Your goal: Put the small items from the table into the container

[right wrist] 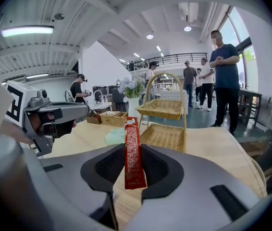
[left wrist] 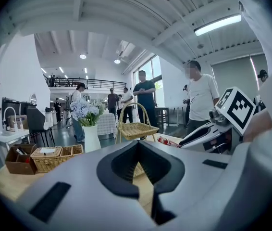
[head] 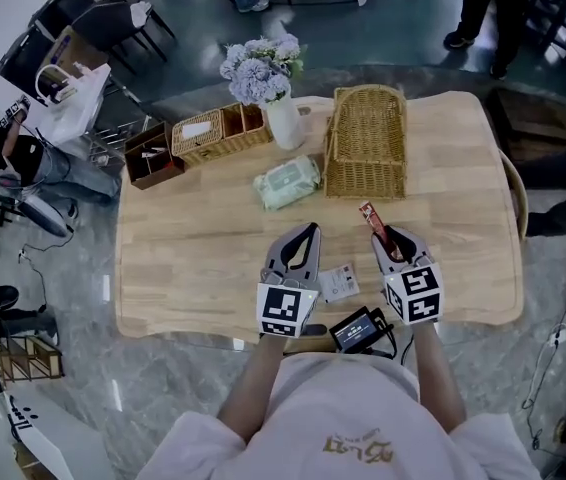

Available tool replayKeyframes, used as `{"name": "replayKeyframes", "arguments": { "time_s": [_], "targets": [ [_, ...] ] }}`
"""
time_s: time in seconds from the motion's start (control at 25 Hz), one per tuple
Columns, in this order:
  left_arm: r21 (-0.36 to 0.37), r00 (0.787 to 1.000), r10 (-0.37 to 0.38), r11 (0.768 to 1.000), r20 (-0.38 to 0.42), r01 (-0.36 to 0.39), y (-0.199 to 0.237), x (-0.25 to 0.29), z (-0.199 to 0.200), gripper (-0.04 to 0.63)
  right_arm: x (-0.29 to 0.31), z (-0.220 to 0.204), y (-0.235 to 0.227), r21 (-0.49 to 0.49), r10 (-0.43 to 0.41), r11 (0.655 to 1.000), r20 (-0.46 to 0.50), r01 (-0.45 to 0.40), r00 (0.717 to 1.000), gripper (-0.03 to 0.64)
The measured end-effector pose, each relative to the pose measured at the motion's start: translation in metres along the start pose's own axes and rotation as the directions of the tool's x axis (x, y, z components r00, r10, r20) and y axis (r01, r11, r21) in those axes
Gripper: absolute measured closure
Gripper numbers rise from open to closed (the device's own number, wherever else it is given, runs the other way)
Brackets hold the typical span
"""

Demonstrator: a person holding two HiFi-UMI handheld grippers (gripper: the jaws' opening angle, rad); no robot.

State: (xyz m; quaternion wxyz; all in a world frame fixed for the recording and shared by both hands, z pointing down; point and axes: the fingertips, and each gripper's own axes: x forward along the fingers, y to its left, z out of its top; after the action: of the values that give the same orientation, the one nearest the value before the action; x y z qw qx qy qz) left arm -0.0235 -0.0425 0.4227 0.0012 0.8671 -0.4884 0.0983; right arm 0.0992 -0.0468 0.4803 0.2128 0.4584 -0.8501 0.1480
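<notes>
My right gripper (head: 383,236) is shut on a long red packet (head: 368,213), which stands up between its pads (right wrist: 132,153) above the near right of the wooden table (head: 203,248). The left gripper (head: 311,230) hangs beside it, jaws together with nothing between them (left wrist: 137,144). A small white packet (head: 339,283) lies on the table between the two grippers. Beyond them, at the back right, stands the tall wicker basket with a handle (head: 366,143) (right wrist: 167,137) (left wrist: 136,129).
A green wipes pack (head: 288,182) lies left of the basket. Behind it are a white vase of flowers (head: 283,118), a wicker organiser (head: 221,131) and a brown box (head: 150,155). A black device (head: 359,328) sits at the table's near edge. People stand beyond the table.
</notes>
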Motion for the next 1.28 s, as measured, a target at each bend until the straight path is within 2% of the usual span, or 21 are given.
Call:
{"name": "replayKeyframes", "arguments": {
  "time_s": [0.44,0.6,0.76,0.92,1.28],
  "targets": [
    [0.028,0.999,-0.006,1.000,0.049,0.004,0.016,0.032,0.027,0.603,0.015,0.050,-0.033,-0.062,-0.033,0.997,0.058,0.037,0.998,0.500],
    [-0.002,0.997,0.006,1.000,0.075,-0.006,0.027,0.043,0.037,0.603,0.024,0.067,-0.042,-0.073,-0.038,0.996,0.074,0.043,0.997,0.500],
    [-0.002,0.993,0.002,1.000,0.122,-0.002,0.035,0.057,0.054,0.602,0.032,0.088,-0.052,-0.103,-0.049,0.993,0.095,0.058,0.994,0.500],
    [-0.036,0.992,0.042,0.999,0.119,-0.038,0.052,0.075,0.050,0.603,0.047,0.105,-0.063,-0.133,-0.060,0.988,0.105,0.074,0.993,0.500],
    [-0.064,0.993,0.043,0.997,0.112,-0.036,0.070,0.103,0.035,0.602,0.076,0.124,-0.082,-0.170,-0.085,0.980,0.104,0.102,0.991,0.500]
  ]
}}
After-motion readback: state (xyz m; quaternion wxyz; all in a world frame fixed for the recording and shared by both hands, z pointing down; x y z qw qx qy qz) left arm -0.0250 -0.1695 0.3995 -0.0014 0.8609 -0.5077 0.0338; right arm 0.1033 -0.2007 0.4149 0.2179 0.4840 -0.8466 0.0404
